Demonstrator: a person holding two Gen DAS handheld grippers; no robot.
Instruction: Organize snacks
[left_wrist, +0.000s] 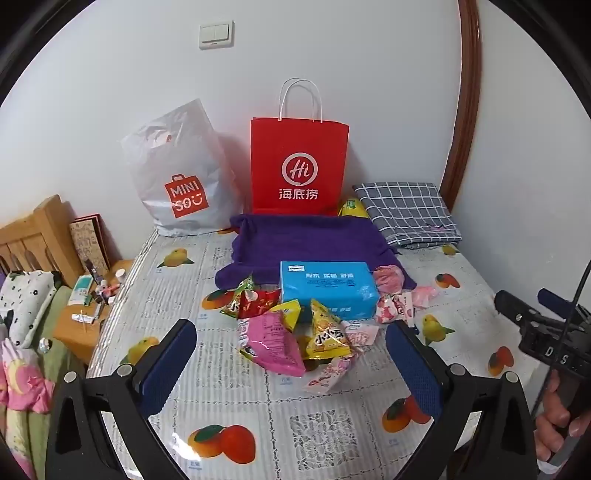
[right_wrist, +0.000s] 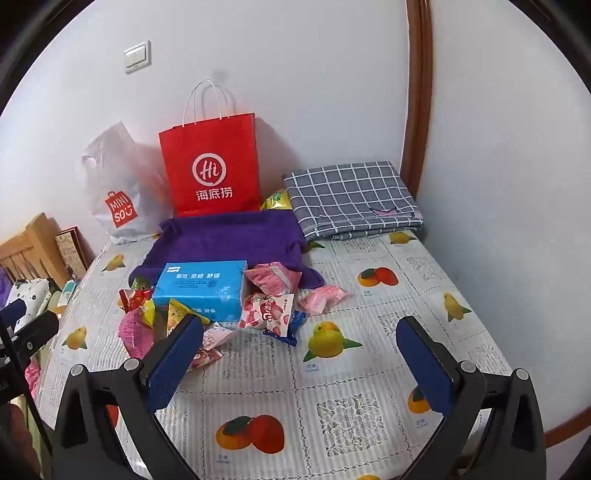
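A home, most likely a bedroom. Fruit-printed tablecloth (left_wrist: 221, 406) over a table pushed into a white-walled corner, with a light switch (left_wrist: 216, 34) above. Wooden headboard (left_wrist: 33, 236) at the left, beside quilted bedding (left_wrist: 22, 369) and a flowered pillow (left_wrist: 26, 299). Small toiletries on a low wooden stand (left_wrist: 81, 328). Folded checked cloth (right_wrist: 351, 195), shop carrier bags (left_wrist: 299, 166) and loose snack packets (left_wrist: 273, 339) on the table.

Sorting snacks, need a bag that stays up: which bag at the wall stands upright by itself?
The red paper bag; the white plastic bag beside it slumps.
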